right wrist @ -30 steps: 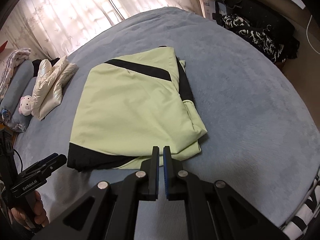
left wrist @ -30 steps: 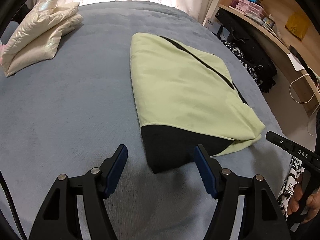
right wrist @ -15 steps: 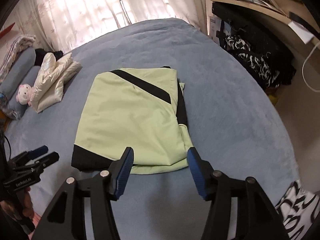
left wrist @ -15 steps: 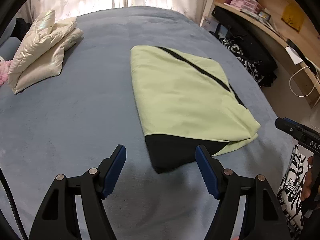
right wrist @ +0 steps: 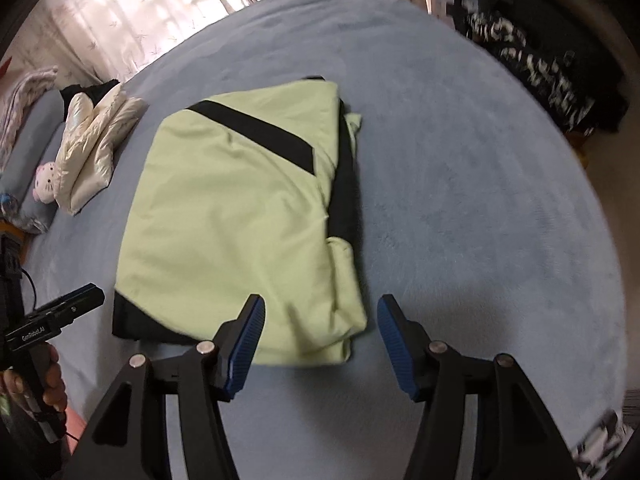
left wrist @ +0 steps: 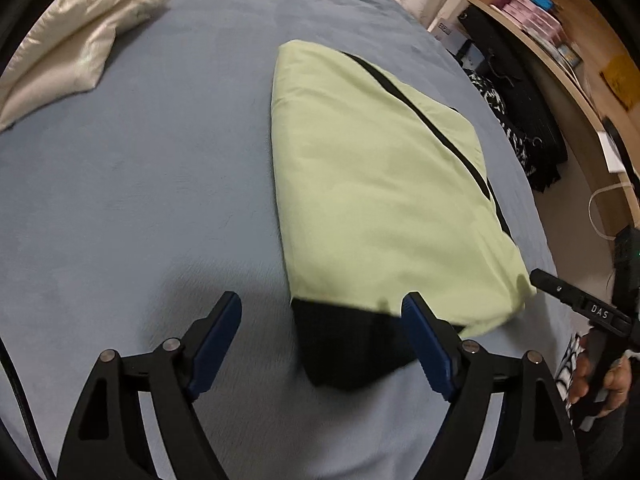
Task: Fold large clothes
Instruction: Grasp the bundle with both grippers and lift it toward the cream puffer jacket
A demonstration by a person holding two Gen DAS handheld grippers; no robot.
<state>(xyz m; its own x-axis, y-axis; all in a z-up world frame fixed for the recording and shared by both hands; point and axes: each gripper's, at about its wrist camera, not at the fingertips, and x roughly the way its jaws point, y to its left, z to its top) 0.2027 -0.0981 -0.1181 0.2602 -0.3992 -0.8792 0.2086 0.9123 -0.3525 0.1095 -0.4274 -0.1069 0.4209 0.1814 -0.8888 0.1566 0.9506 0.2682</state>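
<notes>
Left wrist: both grippers set for the next fold.
Left hand-held gripper (left wrist: 322, 320) open, empty, jaws just widened; jacket (left wrist: 380, 184) black hem corner now between its tips. Right hand-held gripper (right wrist: 318, 322), shut a second ago, open over the green corner. Next: pinch both corners, fold away across bed (left wrist: 140, 180).

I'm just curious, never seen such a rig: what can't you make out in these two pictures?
- Green garment: its type, since it lies folded; left wrist view.
- Its black near corner: blurred; left wrist view.
- Shelf boxes: too small and blurred to read; left wrist view.
- Dark patterned pile: blurred; right wrist view.
</notes>
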